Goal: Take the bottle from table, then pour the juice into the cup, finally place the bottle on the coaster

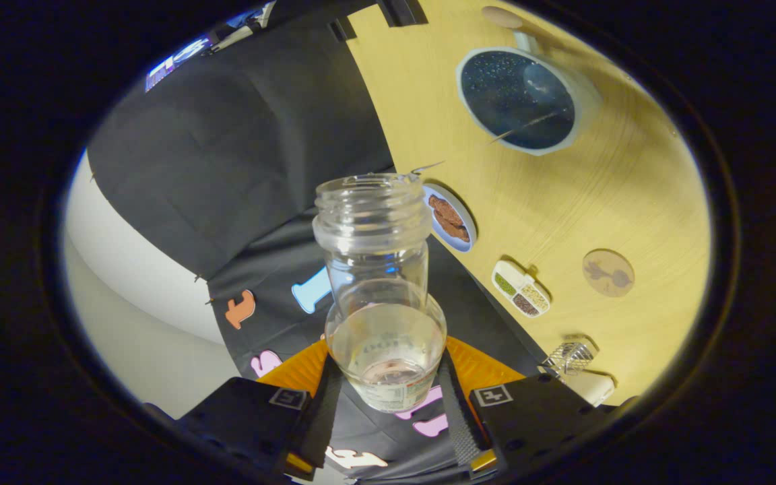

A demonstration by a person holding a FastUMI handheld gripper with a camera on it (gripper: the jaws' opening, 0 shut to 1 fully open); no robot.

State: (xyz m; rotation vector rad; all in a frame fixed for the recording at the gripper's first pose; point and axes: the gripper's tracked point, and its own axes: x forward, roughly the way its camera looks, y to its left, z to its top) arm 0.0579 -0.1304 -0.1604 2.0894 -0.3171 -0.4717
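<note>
1. The gripper (388,397) was clenched on one clear bottle (380,283); its two fingers (459,417) pressed on either side of the bottle's lower body.
2. The bottle lay between the fingers, uncapped, its open mouth pointing away from the camera and tipped toward the bench (630,202). A little pale juice (388,350) pooled in the part of the bottle nearest the fingers.
3. A thin stream of juice (523,126) ran from the rim of the bottle's mouth toward the cup.
4. Just beyond the bottle's mouth, one small plate (450,217) with brown food on it sat at the bench's edge.
5. To the side of the fingers, one small wire basket (568,356) stood on the bench, and near it one white divided dish (521,288) held three kinds of grain.
6. One round coaster (608,272) lay bare on the bench, just beside the divided dish and well apart from the bottle.
7. Farther off, one cup (519,100) with a dark speckled inside stood on the bench, where the stream ended.
8. Beyond the cup, a second round disc (501,16) lay at the far end of the bench.
</note>
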